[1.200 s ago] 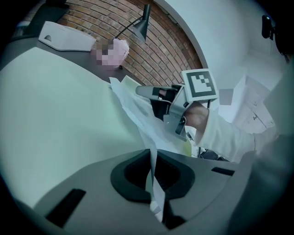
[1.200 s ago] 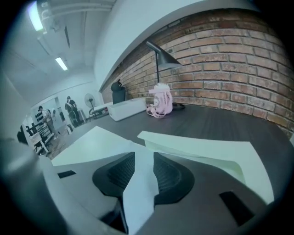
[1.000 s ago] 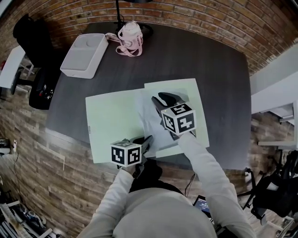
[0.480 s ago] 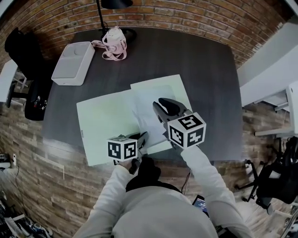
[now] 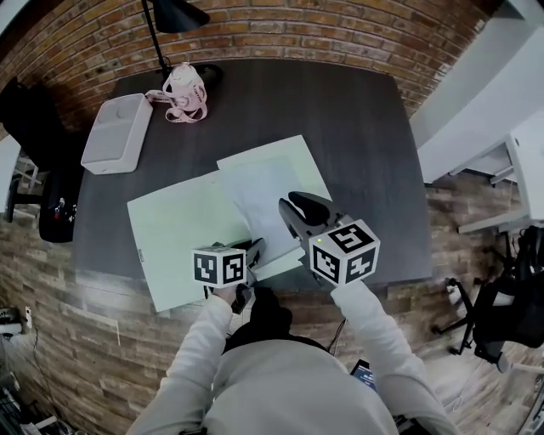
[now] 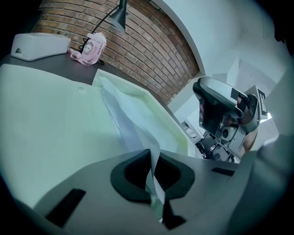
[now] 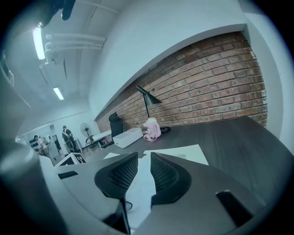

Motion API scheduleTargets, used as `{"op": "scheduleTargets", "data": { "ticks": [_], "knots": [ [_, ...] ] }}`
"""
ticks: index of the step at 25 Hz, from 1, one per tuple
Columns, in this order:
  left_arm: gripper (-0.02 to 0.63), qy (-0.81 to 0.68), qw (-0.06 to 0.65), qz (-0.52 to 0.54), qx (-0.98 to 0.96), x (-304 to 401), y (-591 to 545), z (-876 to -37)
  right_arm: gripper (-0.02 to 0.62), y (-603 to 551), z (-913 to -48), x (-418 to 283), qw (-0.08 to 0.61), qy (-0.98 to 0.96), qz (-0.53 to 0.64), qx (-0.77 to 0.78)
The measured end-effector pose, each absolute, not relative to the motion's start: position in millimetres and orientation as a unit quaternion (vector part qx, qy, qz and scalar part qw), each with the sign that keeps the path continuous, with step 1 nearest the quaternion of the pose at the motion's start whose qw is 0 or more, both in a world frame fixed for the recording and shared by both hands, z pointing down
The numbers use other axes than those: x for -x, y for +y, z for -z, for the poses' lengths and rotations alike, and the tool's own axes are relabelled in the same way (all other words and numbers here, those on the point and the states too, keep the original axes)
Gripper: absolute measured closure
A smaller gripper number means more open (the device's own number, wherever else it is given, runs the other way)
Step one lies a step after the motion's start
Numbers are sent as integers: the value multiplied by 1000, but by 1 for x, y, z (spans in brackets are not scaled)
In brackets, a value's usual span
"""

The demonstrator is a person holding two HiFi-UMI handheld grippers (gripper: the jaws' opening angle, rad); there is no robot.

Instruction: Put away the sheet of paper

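While the person stands at the near edge of the dark grey table point(image 5: 357, 110), the left gripper point(image 5: 252, 249) sits low at that edge w/ its jaws clenched tight on the white sheet of paper point(image 5: 259, 194). A sliver of green shows in the same pinch; can't tell whether folder card is caught there too. The sheet lies inside an open pale green card folder point(image 5: 174, 225), across the fold & onto the right-hand flap, w/ its near corner lifted up into the left gripper's pads. The right gripper point(image 5: 291, 204) hangs above the sheet's right part, clear of the table, pointing away from the person. Its jaws have just been closing but stand apart w/ a clear gap & nothing btwn them; only paper & tabletop show below through the gap. At the table's far left corner sits a white rectangular box point(image 5: 117, 133), beside it a small pink pouch w/ strap point(image 5: 184, 92), & a black desk lamp point(image 5: 177, 14) stands just behind that. A red-brick wall point(image 5: 340, 34) runs behind the table.
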State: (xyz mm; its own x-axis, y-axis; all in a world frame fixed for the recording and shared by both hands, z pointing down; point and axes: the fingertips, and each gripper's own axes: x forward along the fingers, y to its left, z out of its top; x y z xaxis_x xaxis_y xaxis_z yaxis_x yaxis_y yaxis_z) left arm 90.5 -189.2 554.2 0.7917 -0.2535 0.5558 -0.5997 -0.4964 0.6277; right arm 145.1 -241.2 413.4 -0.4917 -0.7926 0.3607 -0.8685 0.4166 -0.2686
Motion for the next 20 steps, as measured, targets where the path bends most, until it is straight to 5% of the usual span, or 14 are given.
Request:
{"op": "scheduleTargets", "data": {
  "ticks": [15,20],
  "knots": [
    [581,-213,409,-232,-857,-119,-188,-548,489,-199,-402,-181,57,-808,-228,-541],
    [452,-233,396,-243,-854,-116,-185,-544,488,-188,-396,-190,47,-804,-223,-549]
  ]
}}
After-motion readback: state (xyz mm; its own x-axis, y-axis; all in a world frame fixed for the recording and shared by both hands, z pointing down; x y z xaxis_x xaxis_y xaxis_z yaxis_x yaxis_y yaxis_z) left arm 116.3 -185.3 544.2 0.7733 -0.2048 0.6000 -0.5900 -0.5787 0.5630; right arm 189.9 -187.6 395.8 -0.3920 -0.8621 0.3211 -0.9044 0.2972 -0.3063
